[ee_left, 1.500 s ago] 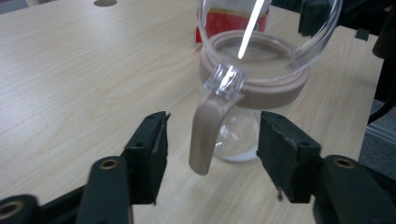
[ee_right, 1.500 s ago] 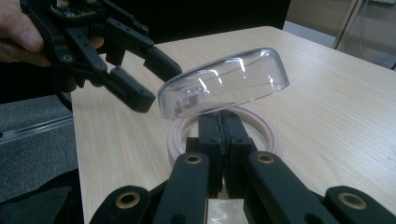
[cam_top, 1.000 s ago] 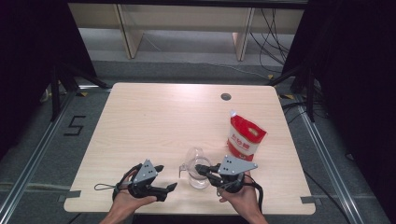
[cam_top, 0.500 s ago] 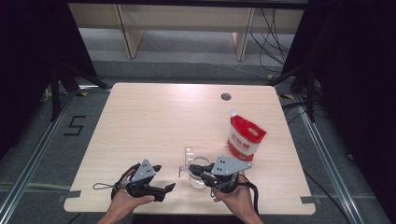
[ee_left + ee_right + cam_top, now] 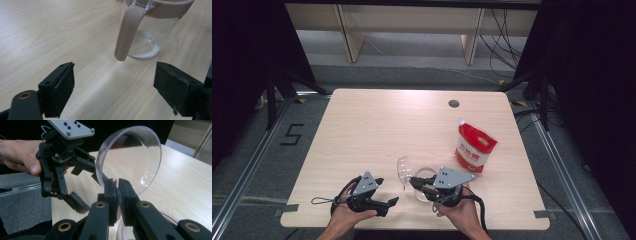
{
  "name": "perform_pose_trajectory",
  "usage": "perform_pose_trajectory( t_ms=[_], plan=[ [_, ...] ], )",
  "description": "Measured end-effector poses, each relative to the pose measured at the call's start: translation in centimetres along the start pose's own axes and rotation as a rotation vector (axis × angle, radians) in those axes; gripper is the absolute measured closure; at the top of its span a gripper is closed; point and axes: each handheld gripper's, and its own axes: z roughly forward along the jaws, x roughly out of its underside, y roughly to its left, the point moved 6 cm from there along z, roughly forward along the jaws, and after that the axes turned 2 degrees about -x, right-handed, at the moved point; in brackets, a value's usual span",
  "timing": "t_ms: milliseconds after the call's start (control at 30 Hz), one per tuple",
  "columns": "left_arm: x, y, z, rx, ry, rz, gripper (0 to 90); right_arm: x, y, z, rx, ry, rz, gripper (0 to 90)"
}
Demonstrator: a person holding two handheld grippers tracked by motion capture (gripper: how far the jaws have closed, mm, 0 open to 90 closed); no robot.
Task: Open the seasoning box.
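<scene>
The right claw (image 5: 117,192) pinches the clear lid (image 5: 130,160) above the jar (image 5: 424,177); the left claw (image 5: 113,87) gapes open beside the jar. The thin edge grip risks the lid slipping.

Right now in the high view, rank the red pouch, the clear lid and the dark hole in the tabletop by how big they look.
1. Red pouch, plainly largest.
2. Clear lid, raised on edge in the right gripper, so it shows narrow.
3. Dark hole, smallest, though farthest from the camera.

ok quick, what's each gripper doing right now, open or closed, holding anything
Left gripper: open, holding nothing.
Right gripper: closed on the clear lid of the jar.
</scene>
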Motion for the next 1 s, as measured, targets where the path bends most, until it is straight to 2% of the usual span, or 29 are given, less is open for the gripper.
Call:
perform_pose_trajectory(
  t_ms=[33,67,100,133,167,267,300,333,433,567,667,733,800,867,900,933,967,1000],
  plan=[
    [0.1,0.0,0.0,-0.004,0.002,-0.001,16.5,0.1,-0.1,-0.3,-0.006,0.010,-0.001,84.3],
    [0.1,0.0,0.1,0.000,0.004,0.004,16.5,0.2,-0.3,-0.5,0.008,0.001,-0.001,83.3],
    [0.1,-0.1,0.1,0.005,0.001,-0.006,16.5,0.3,-0.6,-0.9,0.007,-0.002,-0.014,82.5],
    [0.1,-0.2,0.3,0.007,-0.010,-0.009,16.5,0.6,-0.7,-1.3,0.014,0.006,0.007,81.4],
    [0.2,-0.1,0.2,0.007,-0.005,0.011,16.5,0.8,-1.0,-1.7,0.032,-0.003,0.012,80.0],
    [0.1,-0.2,0.1,0.008,0.001,0.014,16.5,1.7,-2.0,-3.4,0.066,-0.011,0.044,75.3],
    [0.1,-0.2,0.1,0.005,-0.005,0.013,16.5,1.8,-2.3,-3.8,0.073,-0.019,0.045,73.2],
    [0.0,-0.4,0.2,0.020,-0.022,-0.007,16.2,2.2,-2.6,-4.7,0.086,-0.007,0.055,71.9],
    [0.1,-0.4,0.1,0.029,-0.021,-0.005,15.9,2.8,-3.5,-6.6,0.133,-0.017,0.072,64.6],
    [0.0,-0.4,0.1,0.030,-0.021,0.001,15.7,3.7,-4.2,-8.6,0.195,-0.008,0.084,58.0],
    [0.0,-0.4,0.2,0.029,-0.021,-0.004,15.8,4.4,-4.8,-9.7,0.224,-0.002,0.063,55.3],
    [0.0,-0.5,0.2,0.029,-0.017,-0.002,15.8,4.9,-4.9,-10.5,0.249,0.004,0.109,52.8],
    [0.1,-0.3,0.1,0.018,-0.002,0.023,15.8,5.2,-5.2,-10.8,0.256,0.000,0.100,51.2],
    [0.2,-0.2,0.1,0.009,0.007,0.019,15.8,5.7,-5.4,-11.6,0.284,0.013,0.133,48.7],
    [0.1,-0.5,0.2,0.018,-0.012,-0.001,15.8,5.8,-5.9,-11.9,0.300,0.009,0.120,47.3],
    [0.1,-0.2,0.1,0.008,0.008,0.031,15.8,6.2,-6.3,-12.4,0.326,0.008,0.132,45.3],
    [0.1,-0.2,0.1,0.008,0.006,0.021,15.8,6.2,-6.3,-12.4,0.326,0.008,0.132,45.3],
    [0.1,-0.2,0.1,0.003,0.001,0.016,15.8,6.5,-6.5,-12.8,0.340,0.012,0.163,44.2]
  ],
)
